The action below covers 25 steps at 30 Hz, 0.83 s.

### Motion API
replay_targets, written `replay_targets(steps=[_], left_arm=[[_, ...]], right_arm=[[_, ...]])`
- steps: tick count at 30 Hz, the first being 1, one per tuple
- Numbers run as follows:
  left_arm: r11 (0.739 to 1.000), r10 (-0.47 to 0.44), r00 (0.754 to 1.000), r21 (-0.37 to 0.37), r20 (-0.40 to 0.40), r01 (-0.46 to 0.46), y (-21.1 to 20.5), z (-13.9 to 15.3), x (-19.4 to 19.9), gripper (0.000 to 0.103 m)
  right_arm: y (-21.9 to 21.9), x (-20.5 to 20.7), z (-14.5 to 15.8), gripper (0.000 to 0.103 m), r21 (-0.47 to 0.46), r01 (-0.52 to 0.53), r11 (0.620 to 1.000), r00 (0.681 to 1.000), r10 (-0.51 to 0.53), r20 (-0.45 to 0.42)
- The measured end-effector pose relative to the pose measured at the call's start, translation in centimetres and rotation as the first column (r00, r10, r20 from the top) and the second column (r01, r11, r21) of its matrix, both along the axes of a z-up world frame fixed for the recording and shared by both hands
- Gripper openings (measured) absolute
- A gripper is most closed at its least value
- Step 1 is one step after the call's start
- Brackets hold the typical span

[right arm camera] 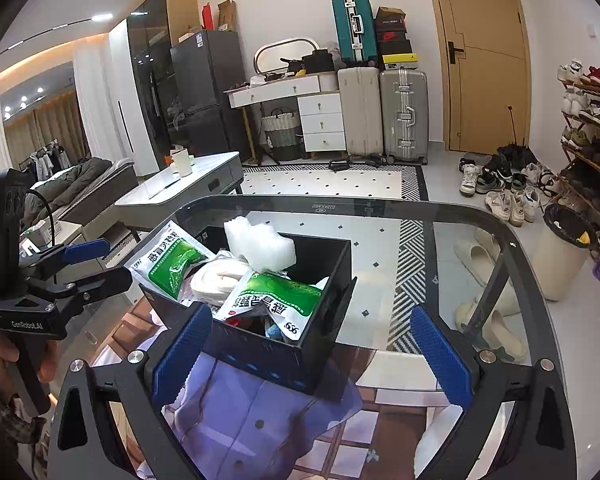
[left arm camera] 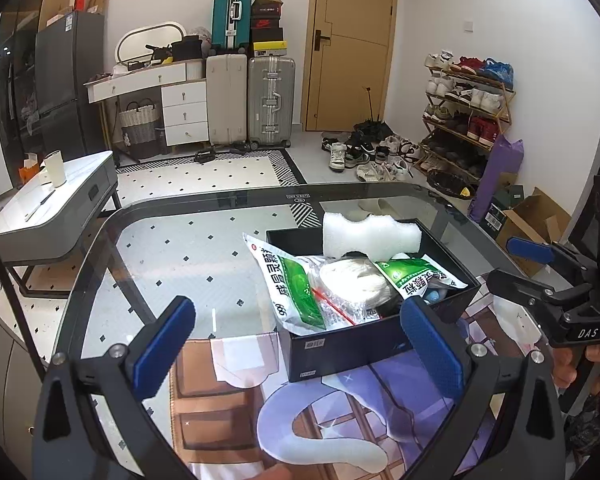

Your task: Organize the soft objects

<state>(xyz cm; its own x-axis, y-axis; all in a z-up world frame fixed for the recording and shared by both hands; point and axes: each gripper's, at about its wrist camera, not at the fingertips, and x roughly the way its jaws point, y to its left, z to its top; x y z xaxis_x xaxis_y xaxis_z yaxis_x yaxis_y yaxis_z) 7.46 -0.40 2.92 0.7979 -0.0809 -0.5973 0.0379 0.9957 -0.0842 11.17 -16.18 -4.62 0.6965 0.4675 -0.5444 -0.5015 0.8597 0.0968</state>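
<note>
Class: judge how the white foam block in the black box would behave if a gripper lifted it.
The white foam block looks porous, so probably very light and squashy. It stands propped atop the pile in the black box, so a nudge might tip it.

The black box (left arm camera: 374, 336) (right arm camera: 284, 354) on the glass table (left arm camera: 204, 240) (right arm camera: 452, 264) was viewed closely from left and right, both cameras aimed forward and downward.

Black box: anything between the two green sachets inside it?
Yes: a bundle of white cloth in clear wrap lies between the green sachets in the black box, shown in both wrist views.
</note>
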Motion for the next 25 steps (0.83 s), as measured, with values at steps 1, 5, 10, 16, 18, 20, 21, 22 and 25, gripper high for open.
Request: replay_targets(steps=[1,5,10,16,18,20,21,22,25], left_arm=[[1.000,-0.001,1.000,-0.003,0.004,0.001,-0.1,-0.3,-0.1,0.103],[1.000,-0.005,1.000,0.002,0.012,0.005,-0.4,-1.4,-0.4,0.103],[1.000,-0.010,1.000,0.007,0.026,0.010,-0.7,-2.3,-0.9,0.103],[1.000,-0.007,1.000,-0.013,0.025,0.007,-0.7,-3.4,-1.2,0.103],[1.000,-0.007,1.000,-0.015,0.030,0.008,-0.7,-3.6,-1.3,0.103],[1.000,-0.003,0.999,-0.013,0.034,0.003,-0.7,-3.8,-1.3,0.103],[1.000,-0.002,0.999,-0.013,0.036,0.002,-0.7,-3.8,-1.3,0.103],[1.000,-0.003,0.999,-0.015,0.038,0.003,-0.7,-3.9,-1.4,0.103],[1.000,-0.004,0.999,-0.016,0.039,0.005,-0.7,-4.0,-1.4,0.103]], right_arm=[[-0.1,-0.1,-0.3,0.101,0.002,0.004,1.000,1.000,-0.004,0.009],[-0.2,-0.2,-1.1,0.101,0.016,0.008,1.000,1.000,-0.008,0.009],[-0.3,-0.4,-2.1,0.101,0.019,0.006,1.000,1.000,-0.006,0.014],[-0.4,-0.5,-2.7,0.101,0.019,0.005,1.000,1.000,-0.005,0.024],[-0.4,-0.5,-2.8,0.101,0.020,0.005,1.000,1.000,-0.005,0.027],[-0.4,-0.6,-2.9,0.101,0.017,0.004,1.000,1.000,-0.004,0.027],[-0.4,-0.6,-3.0,0.101,0.016,0.004,1.000,1.000,-0.005,0.027],[-0.4,-0.6,-3.0,0.101,0.014,0.005,1.000,1.000,-0.005,0.027],[-0.4,-0.5,-3.1,0.101,0.017,0.004,1.000,1.000,-0.004,0.026]])
